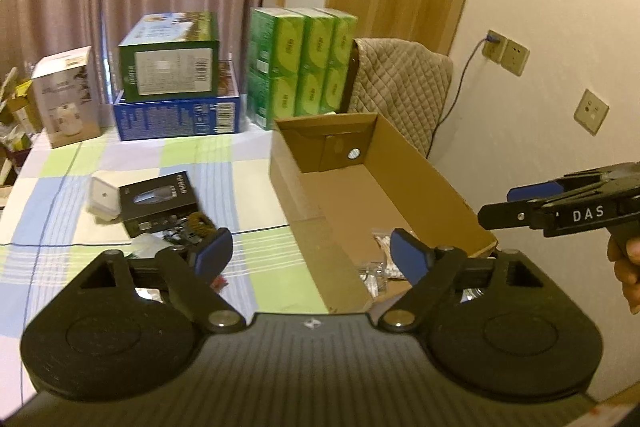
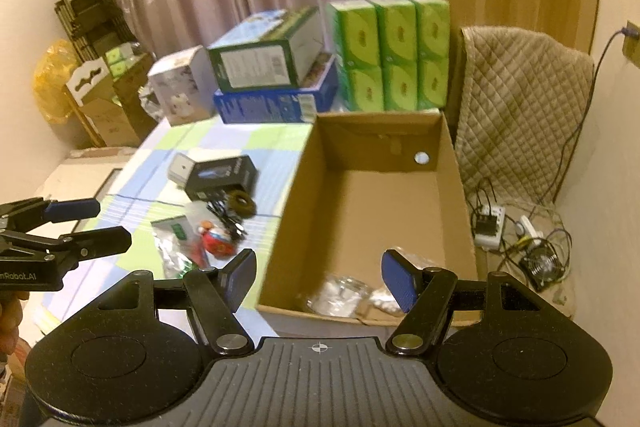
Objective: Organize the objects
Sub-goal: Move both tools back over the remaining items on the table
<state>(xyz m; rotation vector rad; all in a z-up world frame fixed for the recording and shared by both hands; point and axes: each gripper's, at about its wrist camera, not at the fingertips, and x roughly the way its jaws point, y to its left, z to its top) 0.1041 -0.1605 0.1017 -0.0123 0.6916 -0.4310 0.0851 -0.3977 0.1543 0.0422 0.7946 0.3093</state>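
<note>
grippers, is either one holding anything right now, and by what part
Nothing is held. The left gripper and the right gripper are both open with nothing between their pads, above the near end of the cardboard box.

White letters "DAS" stand on the black right gripper [image 1: 496, 205]. White lettering "nRobot.AI", its start cut off, stands on the black left gripper [image 2: 114, 225].

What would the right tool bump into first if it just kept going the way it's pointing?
Probably the cardboard box: the right tool, open and empty, aims down over its near edge, likely meeting the clear packets on its floor. Depth is hard to judge.
</note>
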